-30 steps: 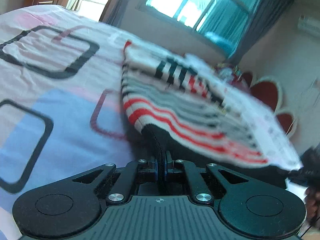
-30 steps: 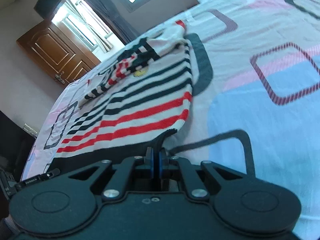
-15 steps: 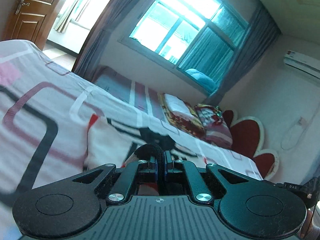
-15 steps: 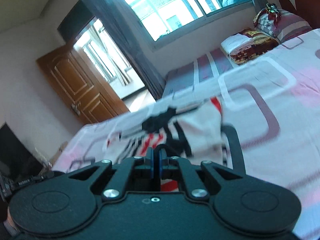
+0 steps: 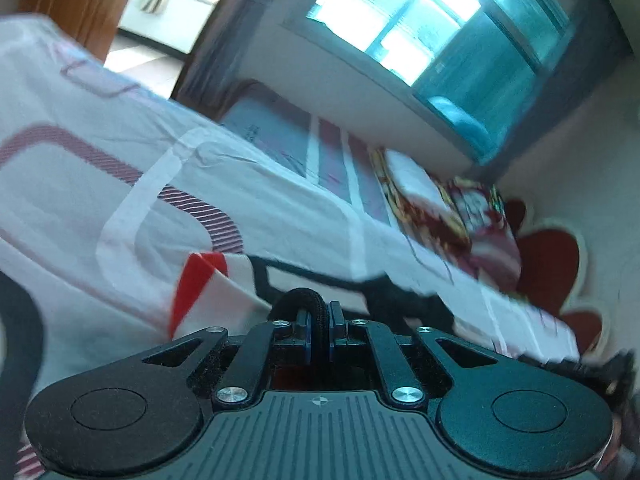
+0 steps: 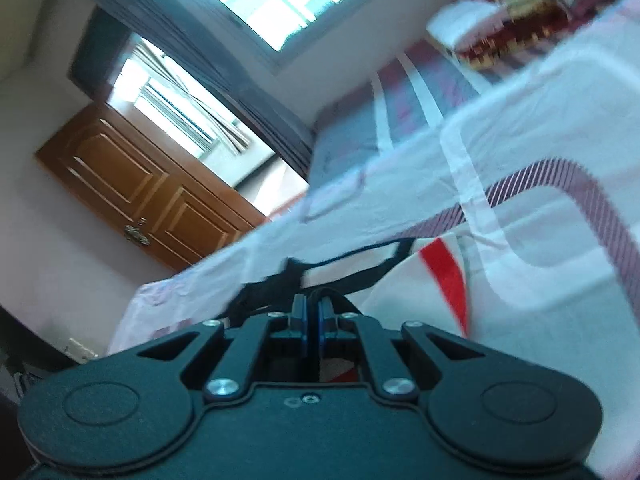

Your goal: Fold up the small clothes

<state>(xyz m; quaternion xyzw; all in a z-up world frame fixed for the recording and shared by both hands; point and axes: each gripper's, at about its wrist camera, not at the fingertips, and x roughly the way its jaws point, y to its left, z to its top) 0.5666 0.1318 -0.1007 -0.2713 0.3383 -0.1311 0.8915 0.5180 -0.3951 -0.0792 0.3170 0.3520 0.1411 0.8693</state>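
A small striped shirt, white with red and black, lies on the bed. In the left wrist view its white body with a red band (image 5: pixel 208 284) spreads just ahead of my left gripper (image 5: pixel 318 320), which is shut on its black hem edge. In the right wrist view the same shirt (image 6: pixel 416 280) lies ahead of my right gripper (image 6: pixel 312 312), which is shut on the shirt's black edge. Most of the shirt is hidden under both grippers. Both views are blurred.
The bed sheet (image 5: pixel 100 176) is white with pink, dark red and black rounded squares. Patterned pillows (image 5: pixel 460 216) lie at the bed's far end under a window (image 5: pixel 400 12). A brown wooden door (image 6: pixel 132 184) stands to the side.
Both grippers have carried the held hem forward over the shirt toward its far end. The striped front, fully in view a second ago, is now mostly hidden beneath the grippers.
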